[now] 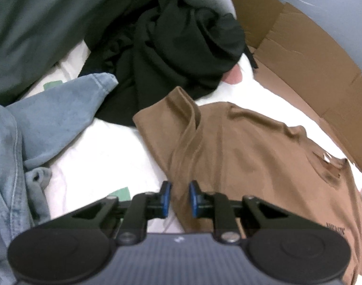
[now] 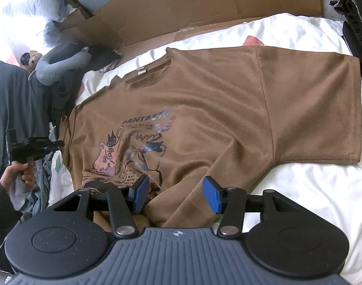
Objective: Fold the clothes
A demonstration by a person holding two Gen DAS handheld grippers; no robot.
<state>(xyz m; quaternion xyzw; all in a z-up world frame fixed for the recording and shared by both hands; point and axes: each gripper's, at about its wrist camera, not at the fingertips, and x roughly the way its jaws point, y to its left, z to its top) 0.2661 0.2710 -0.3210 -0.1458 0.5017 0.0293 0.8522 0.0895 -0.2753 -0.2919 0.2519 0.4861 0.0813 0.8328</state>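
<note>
A brown T-shirt (image 2: 216, 99) with a printed picture lies flat, front up, on the white bed sheet (image 2: 299, 190). My right gripper (image 2: 177, 194) hovers over its lower hem, jaws wide apart; cloth lies between the blue pads (image 2: 211, 197) without being pinched. In the left wrist view the brown T-shirt (image 1: 252, 154) fills the right side. My left gripper (image 1: 179, 199) sits over its side edge near the sleeve, pads a narrow gap apart with brown cloth showing in the gap. From the right wrist view the left gripper (image 2: 55, 146) is at the shirt's left edge, held by a hand (image 2: 17, 173).
A black garment (image 1: 169, 59), blue denim (image 1: 57, 118) and a grey-green garment (image 1: 38, 23) are piled left of the shirt. Flattened cardboard (image 2: 192, 7) lies beyond the bed. A dark strap (image 2: 356, 23) is at the right, a grey soft item (image 2: 52, 68) at the left.
</note>
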